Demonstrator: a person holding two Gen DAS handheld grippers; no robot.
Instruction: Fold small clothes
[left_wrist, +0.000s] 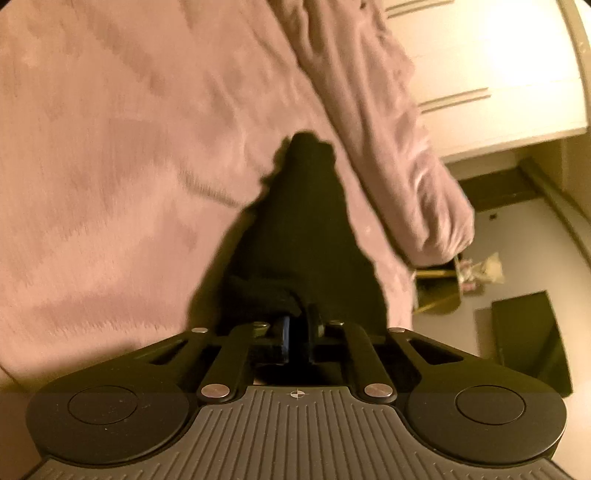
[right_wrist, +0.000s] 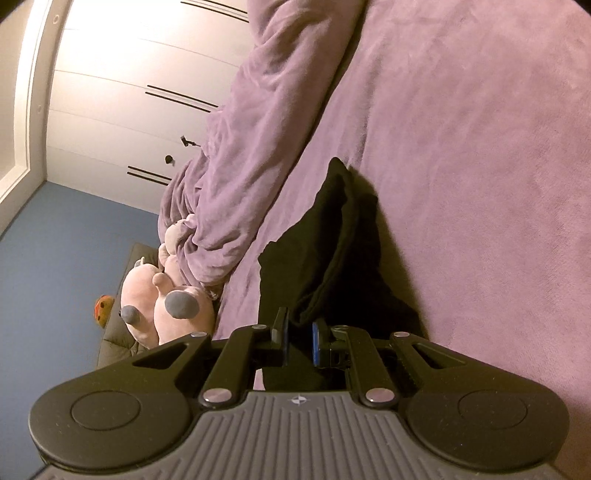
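Pinching one black garment (left_wrist: 299, 229) on purple bedding (right_wrist: 480, 147), no writing visible.

A purple plush blanket (right_wrist: 461, 129) covers the bed beside white wardrobe doors (right_wrist: 110, 92) and blue floor (right_wrist: 48, 258).

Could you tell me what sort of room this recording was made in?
Most likely a bedroom: a bed under a plush purple blanket, a white built-in wardrobe along the wall, and a pink stuffed animal beside the bed.

Both claws (left_wrist: 298, 325) (right_wrist: 300, 332) clamped (tilted downward)
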